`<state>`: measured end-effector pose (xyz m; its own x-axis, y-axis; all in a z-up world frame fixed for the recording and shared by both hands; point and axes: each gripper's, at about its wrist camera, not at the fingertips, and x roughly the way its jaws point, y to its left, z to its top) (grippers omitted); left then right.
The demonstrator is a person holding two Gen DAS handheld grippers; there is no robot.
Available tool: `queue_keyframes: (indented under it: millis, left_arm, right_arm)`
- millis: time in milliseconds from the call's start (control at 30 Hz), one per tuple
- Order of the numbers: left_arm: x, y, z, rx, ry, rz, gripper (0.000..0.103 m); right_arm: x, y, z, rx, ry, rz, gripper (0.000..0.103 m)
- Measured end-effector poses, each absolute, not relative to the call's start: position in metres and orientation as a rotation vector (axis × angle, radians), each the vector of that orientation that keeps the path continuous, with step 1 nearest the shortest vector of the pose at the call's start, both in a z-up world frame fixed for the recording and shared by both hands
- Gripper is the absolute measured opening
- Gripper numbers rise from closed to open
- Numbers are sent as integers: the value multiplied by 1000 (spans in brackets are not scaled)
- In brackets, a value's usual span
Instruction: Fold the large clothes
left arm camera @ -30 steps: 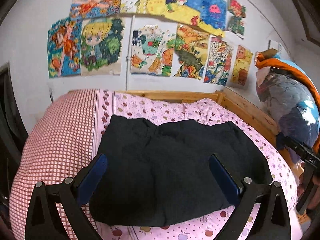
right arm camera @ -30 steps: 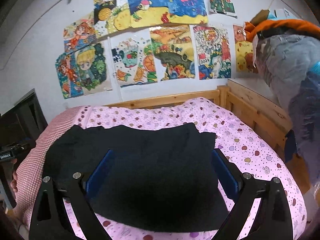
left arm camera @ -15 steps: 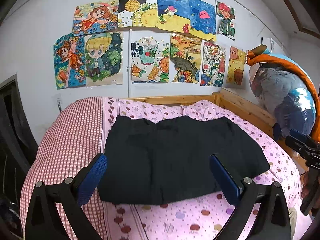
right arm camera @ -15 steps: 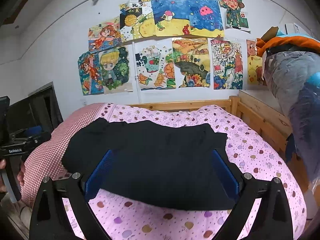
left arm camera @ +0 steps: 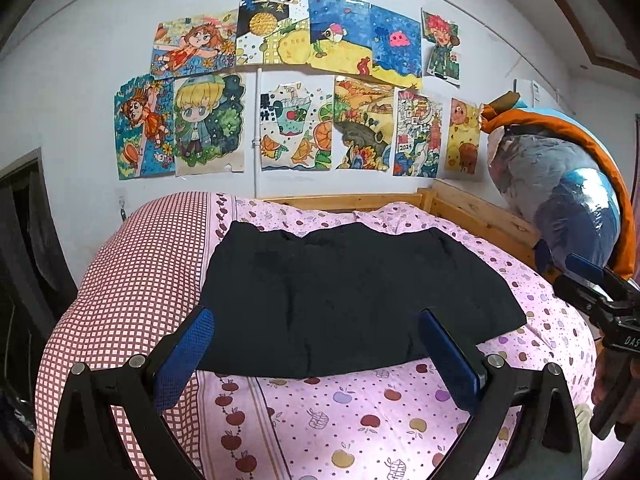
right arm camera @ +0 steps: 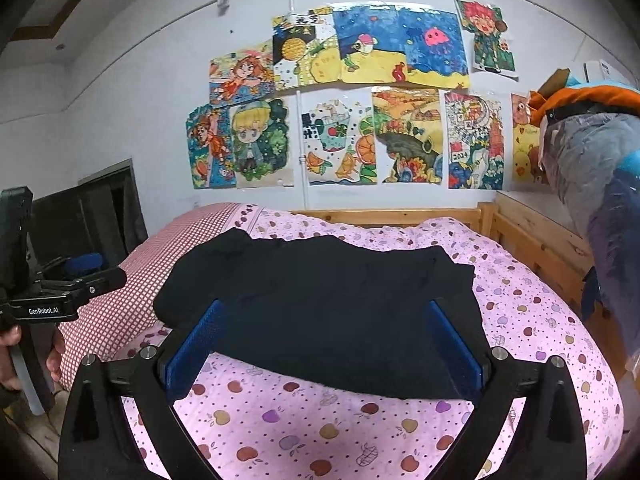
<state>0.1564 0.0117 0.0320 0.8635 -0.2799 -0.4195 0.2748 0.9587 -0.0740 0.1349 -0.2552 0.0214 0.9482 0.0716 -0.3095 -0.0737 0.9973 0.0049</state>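
A black garment (left arm camera: 352, 296) lies folded into a flat rectangle on the pink fruit-print bedspread (left arm camera: 360, 412); it also shows in the right wrist view (right arm camera: 332, 312). My left gripper (left arm camera: 316, 320) is open and empty, held above the bed in front of the garment's near edge. My right gripper (right arm camera: 324, 312) is open and empty, also back from the garment. Neither touches the cloth. The right gripper shows at the right edge of the left wrist view (left arm camera: 600, 300), and the left gripper at the left edge of the right wrist view (right arm camera: 48, 300).
A red-checked section of bedding (left arm camera: 132, 280) lies to the left. A wooden bed frame (left arm camera: 480, 216) runs along the back and right. Bagged bedding in clear plastic (left arm camera: 560, 200) stands at the right. Drawings (left arm camera: 304, 100) cover the wall. Dark furniture (right arm camera: 92, 216) stands left.
Both grippers have pulled back and risen away from the garment, so more of the bed's front shows. The garment lies still, unchanged.
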Motion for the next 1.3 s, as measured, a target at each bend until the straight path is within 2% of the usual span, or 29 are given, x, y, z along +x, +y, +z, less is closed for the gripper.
queue_keyframes:
  millis: [533,933,1300]
  left_arm:
    - [117,16,9,6,385,-243,103]
    - [108,21,-32,22,415,-195,103]
    - [110,19,-42,17,435,-215,103]
  right_arm:
    - [104,-248,-11,36,305,59,101]
    - [92,-245,-50,7,343,2,101]
    - [98,-249,-61,31,382,12,101]
